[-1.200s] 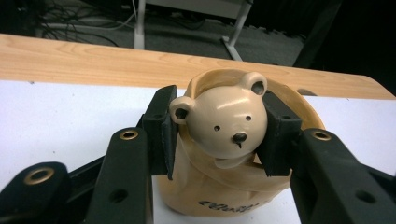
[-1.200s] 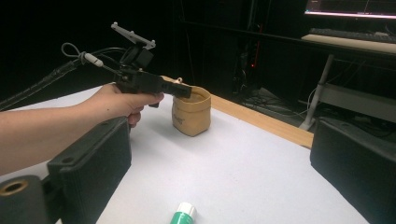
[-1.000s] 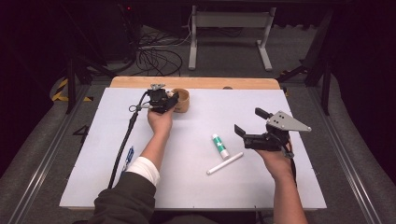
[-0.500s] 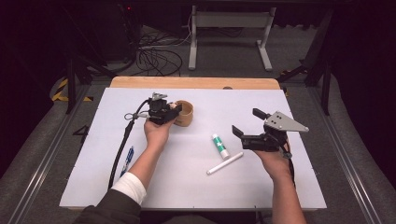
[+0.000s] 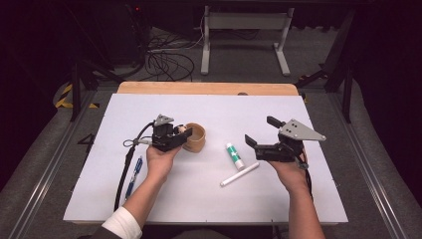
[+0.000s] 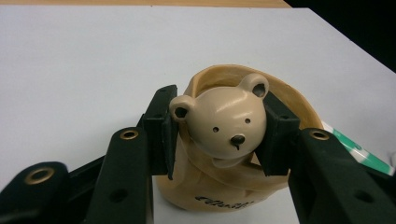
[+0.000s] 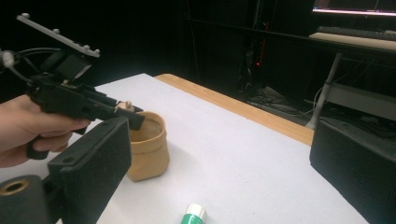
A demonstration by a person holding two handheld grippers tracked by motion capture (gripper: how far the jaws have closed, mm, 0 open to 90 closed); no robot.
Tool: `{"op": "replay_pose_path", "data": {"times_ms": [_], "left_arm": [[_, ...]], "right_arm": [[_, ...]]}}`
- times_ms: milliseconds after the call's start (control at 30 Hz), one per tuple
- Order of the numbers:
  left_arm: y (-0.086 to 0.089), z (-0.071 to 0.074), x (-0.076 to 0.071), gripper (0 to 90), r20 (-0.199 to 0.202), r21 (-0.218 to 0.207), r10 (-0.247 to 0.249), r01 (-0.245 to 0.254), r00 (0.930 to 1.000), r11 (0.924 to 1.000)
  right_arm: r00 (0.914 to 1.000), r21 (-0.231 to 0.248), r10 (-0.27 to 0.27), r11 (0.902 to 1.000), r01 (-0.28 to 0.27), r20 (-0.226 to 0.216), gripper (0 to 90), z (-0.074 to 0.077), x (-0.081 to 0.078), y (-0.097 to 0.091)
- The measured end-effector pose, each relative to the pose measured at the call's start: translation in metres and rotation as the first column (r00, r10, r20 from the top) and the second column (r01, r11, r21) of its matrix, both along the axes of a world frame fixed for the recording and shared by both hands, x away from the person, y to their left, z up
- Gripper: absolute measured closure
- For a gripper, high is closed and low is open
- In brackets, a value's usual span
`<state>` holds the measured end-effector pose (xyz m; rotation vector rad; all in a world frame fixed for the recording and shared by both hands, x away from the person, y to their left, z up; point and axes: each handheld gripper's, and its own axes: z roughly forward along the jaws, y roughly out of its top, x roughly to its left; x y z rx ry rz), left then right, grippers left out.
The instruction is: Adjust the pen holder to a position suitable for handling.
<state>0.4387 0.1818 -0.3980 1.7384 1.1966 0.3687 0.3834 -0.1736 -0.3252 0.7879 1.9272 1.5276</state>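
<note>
Left claw clenched on bear-head cup, mid-worktop; right claw spread, idle. Next: set cup down, release.

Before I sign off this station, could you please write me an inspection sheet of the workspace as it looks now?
Surface: white table top with a wooden strip along the far edge.
Job's things: tan cup with a bear head on its rim, standing on the table.
Clutter: green and white tube, white stick, blue pen.
Grippers: left gripper clamped on the bear head; right gripper open, empty, held above the table.
Cables: black cable trails from the left gripper; loose cables on the floor behind.
Surroundings: dark room, grey floor, metal stand behind the table.
</note>
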Motion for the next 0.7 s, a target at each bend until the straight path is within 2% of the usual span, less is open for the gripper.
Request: {"op": "replay_pose_path", "data": {"times_ms": [67,233,400,567,667,700], "left_arm": [[0.001,0.0,-0.005,56.0,0.003,0.005,-0.005,0.005,1.0,1.0],[0.003,-0.002,-0.013,56.0,-0.008,-0.022,-0.024,0.024,0.9997,0.9995],[0.003,-0.002,-0.023,56.0,-0.01,-0.02,-0.047,0.047,0.9989,0.9987],[0.004,0.0,-0.027,55.9,-0.012,-0.033,-0.049,0.049,0.9987,0.9983],[0.003,-0.002,-0.028,55.9,-0.004,-0.014,-0.051,0.051,0.9987,0.9986],[0.003,-0.003,-0.028,55.9,-0.001,-0.021,-0.047,0.047,0.9989,0.9986]], "right_arm": [[1.0,-0.001,0.001,1.0,-0.001,-0.001,6.3,0.0,0.0,0.001],[1.0,-0.007,0.004,1.0,-0.005,-0.007,6.3,-0.001,0.0,0.003],[1.0,-0.01,0.004,0.9999,-0.005,-0.009,6.4,-0.002,0.001,0.004],[0.9999,-0.006,-0.002,1.0,0.002,-0.015,7.0,-0.003,0.002,0.004],[0.9997,-0.01,-0.005,0.9999,0.005,-0.024,7.2,-0.004,0.002,0.005],[0.9997,-0.01,-0.005,0.9999,0.005,-0.024,7.2,-0.004,0.002,0.005]]}}
